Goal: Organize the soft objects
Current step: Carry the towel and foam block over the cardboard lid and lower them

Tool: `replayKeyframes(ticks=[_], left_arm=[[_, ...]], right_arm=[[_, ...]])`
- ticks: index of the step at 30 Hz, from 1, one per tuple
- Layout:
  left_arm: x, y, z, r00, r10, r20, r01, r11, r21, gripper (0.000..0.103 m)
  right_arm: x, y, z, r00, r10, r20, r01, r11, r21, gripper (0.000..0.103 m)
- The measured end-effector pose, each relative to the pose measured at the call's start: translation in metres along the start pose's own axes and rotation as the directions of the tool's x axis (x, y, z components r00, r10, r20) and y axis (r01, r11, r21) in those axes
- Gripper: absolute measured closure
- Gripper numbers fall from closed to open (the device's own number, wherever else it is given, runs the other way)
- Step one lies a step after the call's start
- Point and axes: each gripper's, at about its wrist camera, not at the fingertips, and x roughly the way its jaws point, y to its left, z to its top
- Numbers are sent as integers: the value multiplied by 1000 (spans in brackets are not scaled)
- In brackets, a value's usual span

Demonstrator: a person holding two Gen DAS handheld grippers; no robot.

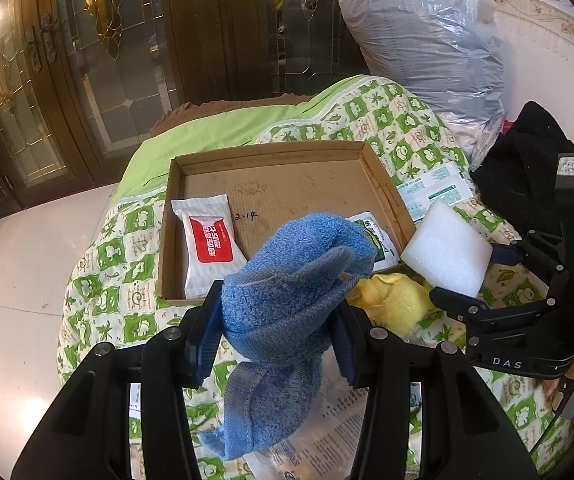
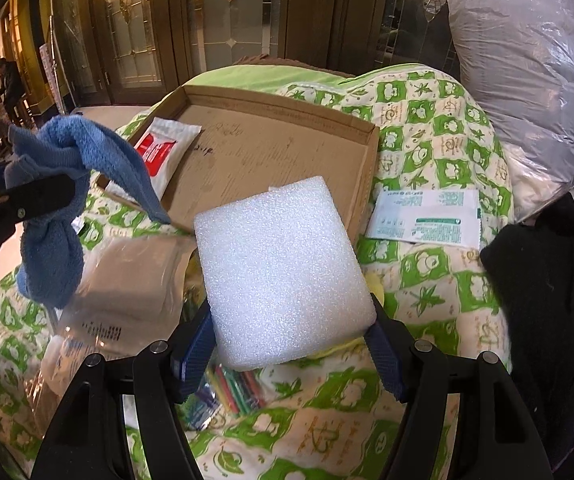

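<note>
The left gripper (image 1: 275, 332) is clamped on a bunched blue towel (image 1: 287, 288), lifted above the quilt (image 1: 399, 120) by the cardboard tray (image 1: 287, 184). The right gripper (image 2: 291, 352) pinches a white foam block (image 2: 283, 272), held just right of the towel, over the tray's near corner.

Home interior: dark wooden doors with leaded glass panels (image 1: 99, 92), green-and-white patterned quilt (image 2: 439, 280), pale tiled floor (image 1: 15, 280).
</note>
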Motion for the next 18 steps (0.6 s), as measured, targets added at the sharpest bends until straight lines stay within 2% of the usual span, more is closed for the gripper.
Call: replayKeyframes(ticks=[12,18], left_arm=[[21,13,12,1000,27,-4,-27,999,-21,57],[37,24,21,1000,9,-12,-9,998,-68,57]], right_arm=[[24,-19,19,1000,-13,4,12,999,37,34],[39,-29,32,1000,-7,8,6,997,73,34]])
